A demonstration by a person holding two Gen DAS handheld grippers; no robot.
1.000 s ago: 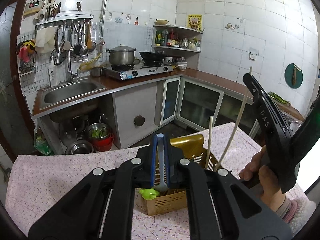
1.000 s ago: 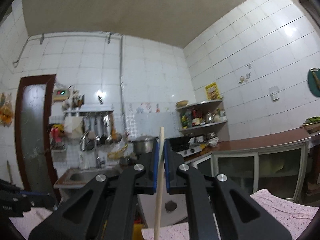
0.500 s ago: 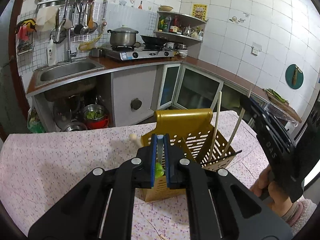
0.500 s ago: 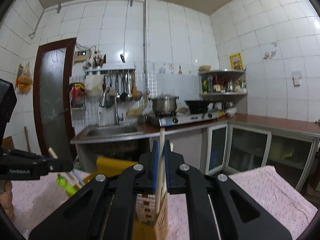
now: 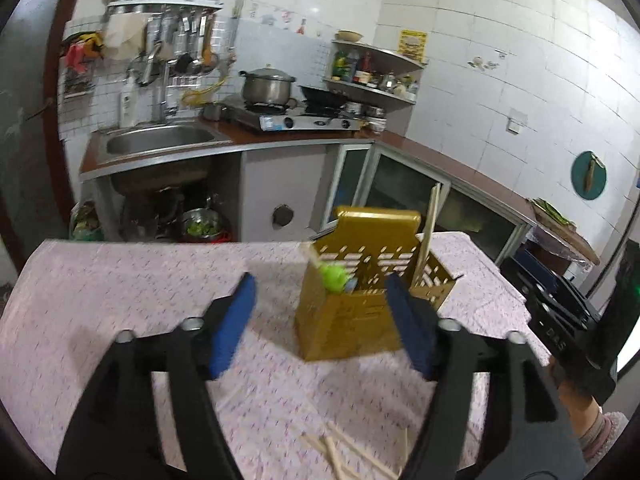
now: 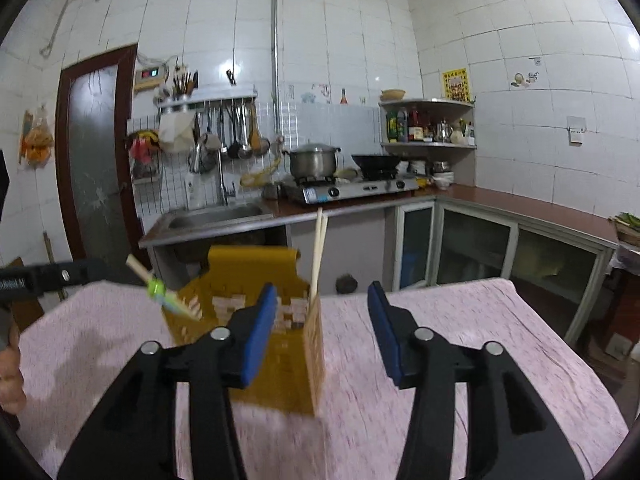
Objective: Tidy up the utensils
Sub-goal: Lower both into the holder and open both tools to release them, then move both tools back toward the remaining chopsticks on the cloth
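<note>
Chopsticks (image 6: 319, 254) stand in the right-hand compartment of the gold perforated utensil holder (image 5: 360, 312) on the pink floral tablecloth (image 5: 132, 280). Their long axis runs nearly upright, tips down in the holder and top ends leaning slightly toward the kitchen counter. A utensil with a green handle piece (image 6: 157, 289) lies slanted in the holder's left side, its pale end pointing up and away toward the left gripper seen in the right wrist view.

Both tools are letting go. The left gripper (image 5: 320, 320) has its jaws opening wide, and nothing sits between the blue pads (image 5: 234, 320); the holder shows beyond them. The right gripper (image 6: 322, 330) also has its jaws opening, with the chopsticks standing free just past the pads and not pinched.

The step in hand looks like the release after dropping items into the holder. More loose chopsticks (image 5: 344, 454) lie flat on the cloth near the lower edge of the left wrist view, pointing in mixed directions. The next move probably calls for drawing a gripper back, lowering it to the cloth and lining the pads across one stick's length.
</note>
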